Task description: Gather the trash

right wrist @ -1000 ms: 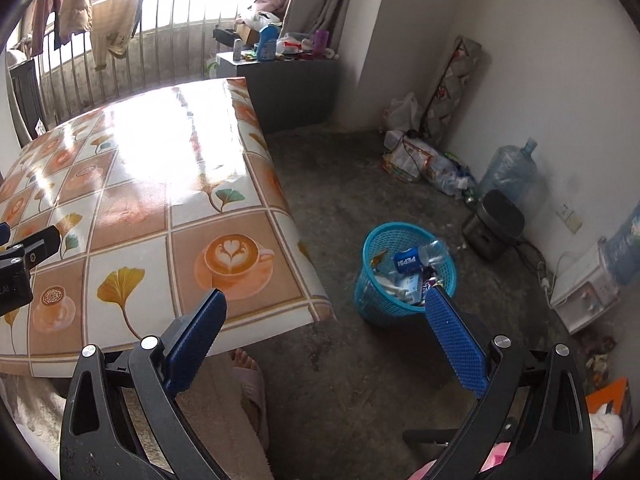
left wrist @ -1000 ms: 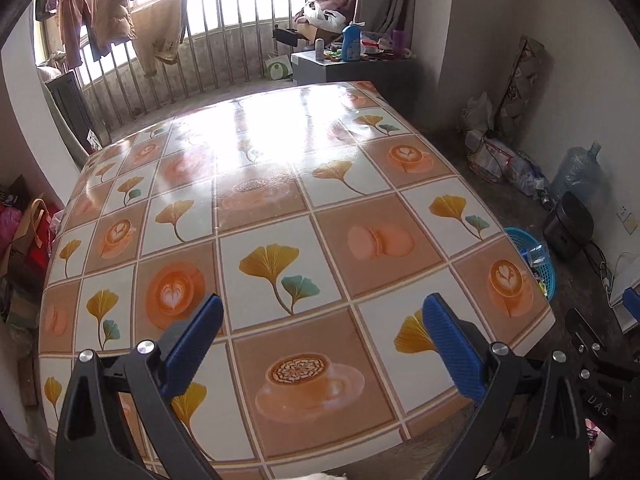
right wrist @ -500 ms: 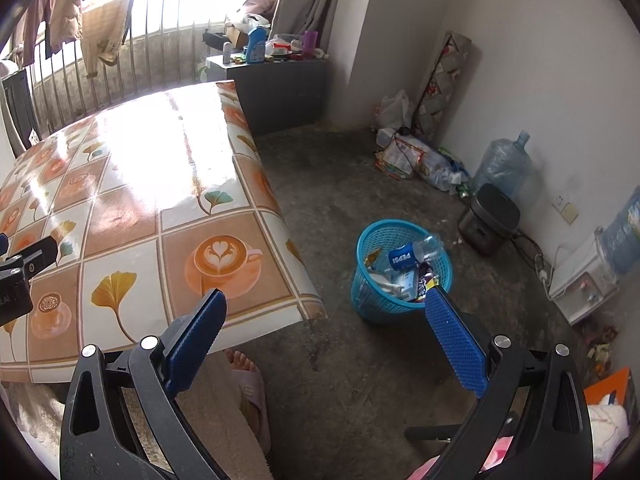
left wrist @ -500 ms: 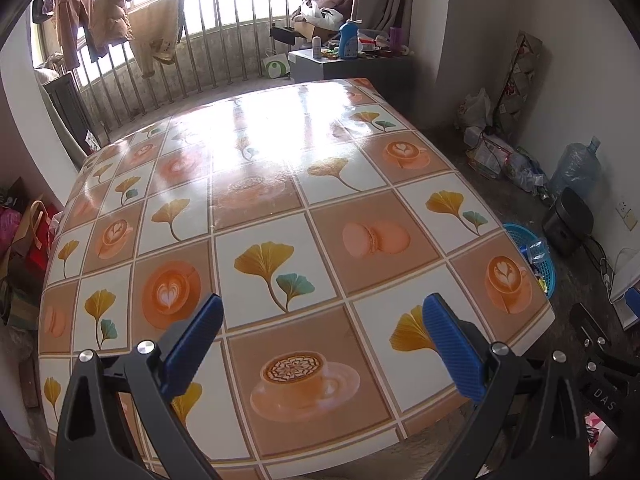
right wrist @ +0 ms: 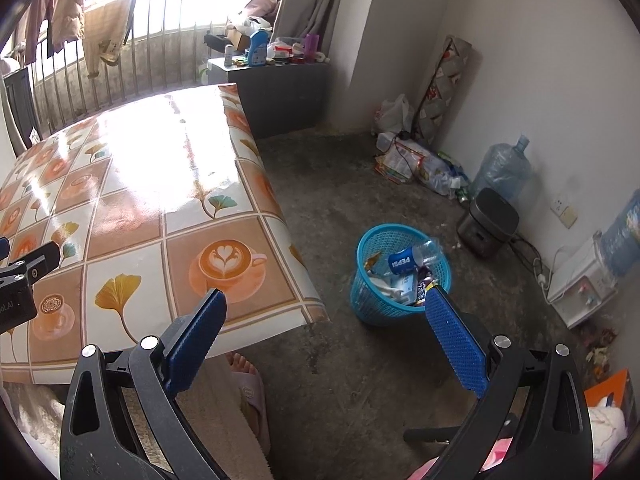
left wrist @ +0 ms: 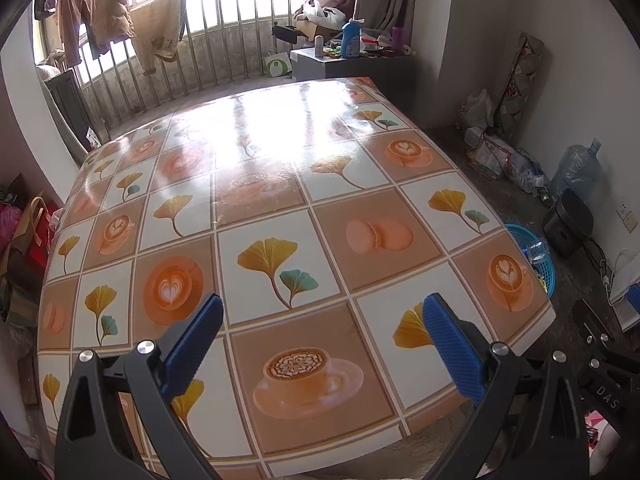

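Observation:
A blue plastic trash basket point(right wrist: 374, 304) stands on the concrete floor right of the table, holding a Pepsi bottle point(right wrist: 408, 259) and other wrappers. It shows partly behind the table edge in the left wrist view point(left wrist: 534, 240). My right gripper point(right wrist: 322, 320) is open and empty, held above the floor between the table corner and the basket. My left gripper point(left wrist: 320, 330) is open and empty above the near part of the table point(left wrist: 260, 160), whose tiled-pattern cloth carries no objects.
A pile of wrappers and bags point(right wrist: 416, 160) lies by the right wall with a water jug point(right wrist: 500, 168) and a black appliance point(right wrist: 488, 222). A cluttered grey cabinet point(right wrist: 280, 84) stands behind the table. A slippered foot point(right wrist: 246, 384) is under the table's edge.
Both grippers have pulled back and risen slightly, so the table and basket look a little farther. Both stay open and empty.

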A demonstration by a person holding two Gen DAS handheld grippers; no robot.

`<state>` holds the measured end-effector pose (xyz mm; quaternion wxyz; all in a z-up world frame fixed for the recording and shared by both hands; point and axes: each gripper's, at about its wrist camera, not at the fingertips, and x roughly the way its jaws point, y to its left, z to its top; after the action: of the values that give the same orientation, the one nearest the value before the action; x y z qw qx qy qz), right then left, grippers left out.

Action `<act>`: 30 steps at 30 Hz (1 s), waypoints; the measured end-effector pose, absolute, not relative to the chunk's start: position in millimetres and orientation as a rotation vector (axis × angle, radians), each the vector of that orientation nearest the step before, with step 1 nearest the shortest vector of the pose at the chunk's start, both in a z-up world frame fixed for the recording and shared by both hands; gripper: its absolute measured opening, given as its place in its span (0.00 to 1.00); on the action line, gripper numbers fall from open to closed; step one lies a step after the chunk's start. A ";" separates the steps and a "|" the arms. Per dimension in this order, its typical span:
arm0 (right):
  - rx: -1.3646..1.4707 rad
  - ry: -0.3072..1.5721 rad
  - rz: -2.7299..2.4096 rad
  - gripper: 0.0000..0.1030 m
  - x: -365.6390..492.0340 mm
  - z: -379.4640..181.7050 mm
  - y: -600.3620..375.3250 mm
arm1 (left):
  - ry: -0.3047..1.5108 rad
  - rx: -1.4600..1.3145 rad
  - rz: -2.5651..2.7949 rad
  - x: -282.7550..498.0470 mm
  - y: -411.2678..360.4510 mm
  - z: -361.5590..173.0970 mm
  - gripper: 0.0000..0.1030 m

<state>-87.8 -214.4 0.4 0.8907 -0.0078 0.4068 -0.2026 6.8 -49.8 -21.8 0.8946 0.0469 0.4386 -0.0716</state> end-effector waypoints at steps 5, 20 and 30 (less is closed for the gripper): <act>-0.017 0.841 -0.422 0.93 -87.4 1.3 -214.4 | 0.906 0.098 -0.149 6.0 -49.6 -21.2 0.95; -0.014 0.837 -0.421 0.93 -86.5 3.3 -214.7 | 0.905 0.099 -0.149 5.8 -49.4 -21.1 0.95; -0.013 0.833 -0.418 0.93 -83.7 6.3 -212.6 | 0.904 0.101 -0.148 5.3 -50.1 -19.3 0.95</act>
<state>-83.7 -212.6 6.3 0.8934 -0.0065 0.4014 -0.2016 5.3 -50.1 -19.3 0.8958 0.0489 0.4360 -0.0716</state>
